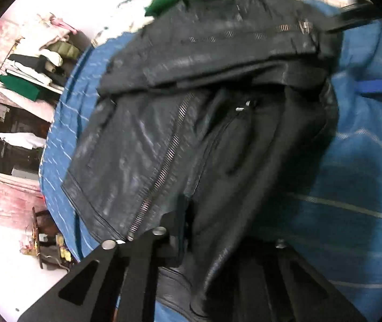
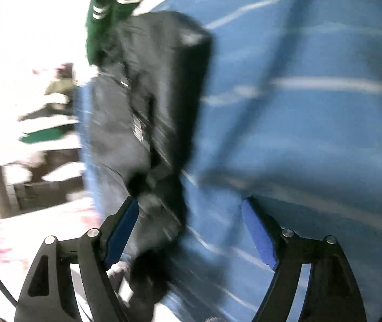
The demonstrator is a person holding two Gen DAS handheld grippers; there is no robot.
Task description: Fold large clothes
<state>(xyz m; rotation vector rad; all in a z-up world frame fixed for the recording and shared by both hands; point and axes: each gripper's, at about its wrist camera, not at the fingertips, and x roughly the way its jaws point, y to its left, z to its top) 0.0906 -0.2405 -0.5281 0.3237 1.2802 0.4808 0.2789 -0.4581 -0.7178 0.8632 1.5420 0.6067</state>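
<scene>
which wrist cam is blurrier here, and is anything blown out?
Right wrist: heavy motion smear over the black jacket and blue striped sheet; only the right gripper looks crisp; left background clipped white. Left wrist: milder blur, jacket zipper teeth readable, floor and wall overexposed, shelf clutter legible, left gripper dark.

black leather jacket [image 1: 191, 123] | partly folded, zips showing | lying on blue striped sheet [image 1: 352, 187]
</scene>
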